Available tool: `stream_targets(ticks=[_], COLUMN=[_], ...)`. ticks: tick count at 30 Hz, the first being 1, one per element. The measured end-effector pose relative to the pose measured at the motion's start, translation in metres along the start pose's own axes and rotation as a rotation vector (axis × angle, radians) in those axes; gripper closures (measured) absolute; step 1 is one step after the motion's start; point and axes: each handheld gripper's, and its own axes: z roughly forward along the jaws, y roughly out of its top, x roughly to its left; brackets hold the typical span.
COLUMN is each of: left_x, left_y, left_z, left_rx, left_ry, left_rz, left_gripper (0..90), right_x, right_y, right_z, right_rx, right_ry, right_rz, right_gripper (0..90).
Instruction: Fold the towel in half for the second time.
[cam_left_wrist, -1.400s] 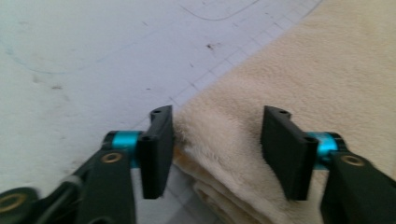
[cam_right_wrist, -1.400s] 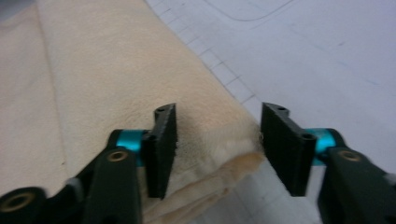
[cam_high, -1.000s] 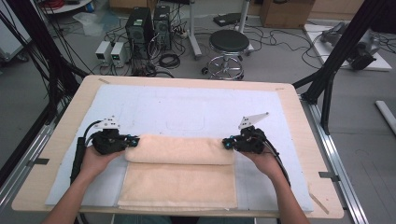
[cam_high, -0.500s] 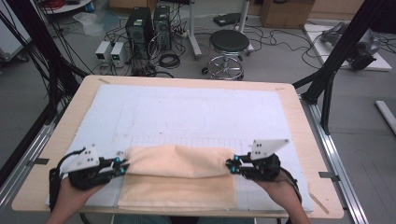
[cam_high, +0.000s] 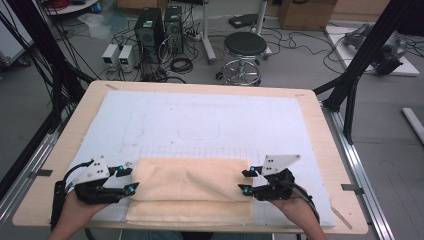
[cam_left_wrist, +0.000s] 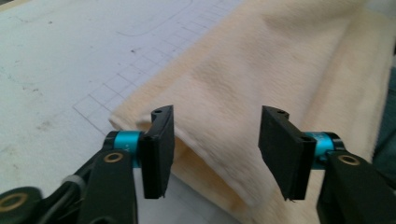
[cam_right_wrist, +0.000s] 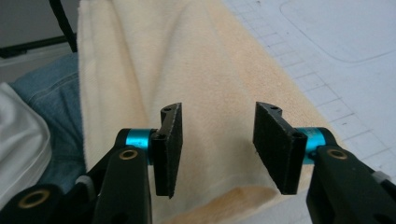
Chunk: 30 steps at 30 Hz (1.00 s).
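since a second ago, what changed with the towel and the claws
Both claws drew the towel's far fold toward the person, so the cream towel now lies folded near the table's front edge. The left claw and right claw have just been opening; their jaws stand apart with the fold let go, the cloth lying between them without being pinched. The white mat and the table stayed as they were.

No text, label, brand, number or sign can be read anywhere.

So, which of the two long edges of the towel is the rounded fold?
The far long edge of the towel, towards the stool: rounded and doubled over. The near one shows separate layers.
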Motion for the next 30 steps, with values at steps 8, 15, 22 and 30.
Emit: stream_targets(ticks=[8, 15, 22, 30], left_x=[0.02, -0.008, -0.042, -0.011], left_y=[0.002, 0.0, -0.01, -0.004], left_z=[0.033, -0.006, -0.051, -0.019], left_rx=[0.085, -0.003, -0.045, -0.018], left_ry=[-0.106, -0.133, -0.182, -0.069], left_rz=[-0.051, 0.017, 0.053, 0.016], left_gripper=[72.3, 84.5, 68.9, 57.1], right_x=[-0.017, 0.003, 0.034, -0.008], right_y=[-0.004, 0.005, 0.011, 0.011], right_z=[0.029, 0.009, -0.021, 0.001], right_rx=[0.082, 0.034, -0.033, 0.022], right_ry=[0.109, 0.129, 0.151, -0.019], right_rz=[0.051, -0.012, -0.055, -0.013], right_gripper=[72.7, 83.9, 71.9, 60.0])
